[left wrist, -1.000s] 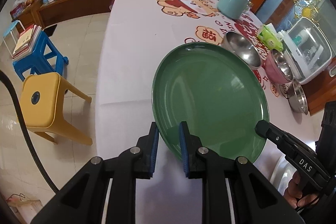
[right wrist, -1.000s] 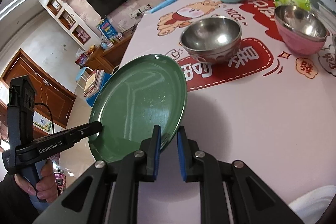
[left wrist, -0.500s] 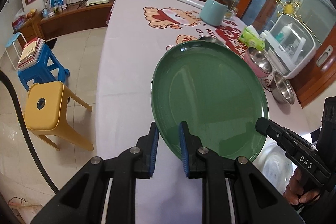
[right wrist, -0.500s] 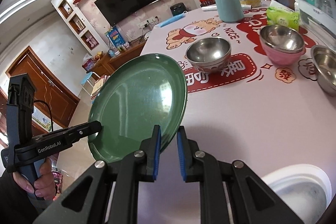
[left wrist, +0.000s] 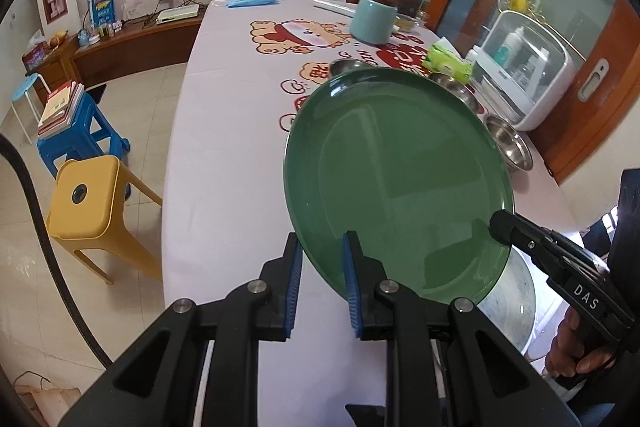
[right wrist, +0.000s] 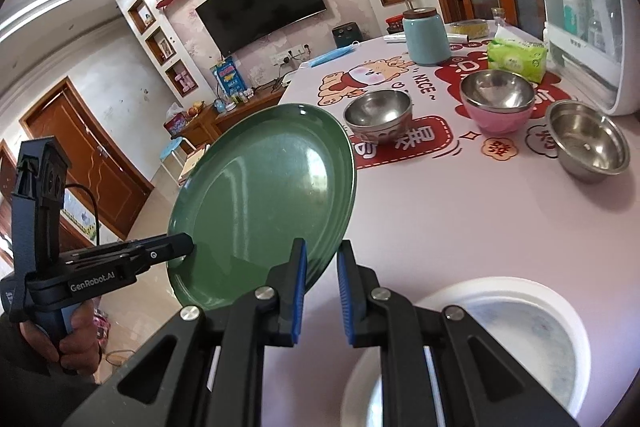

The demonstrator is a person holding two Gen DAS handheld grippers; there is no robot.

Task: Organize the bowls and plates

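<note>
A large green plate hangs tilted in the air above the table, held by both grippers. My left gripper is shut on its near rim, and shows in the right wrist view as a black gripper at the plate's left edge. My right gripper is shut on the opposite rim, and appears in the left wrist view. A white plate lies on the table below, partly hidden by the green plate and my fingers.
On the printed tablecloth stand a steel bowl, a pink bowl with a steel one inside, another steel bowl, a teal canister, a green tissue pack and a white cabinet. A yellow stool and a blue stool stand left of the table.
Both grippers have risen and drawn back with the green plate between them. The bowls look farther off, and the white plate has come into view underneath.
</note>
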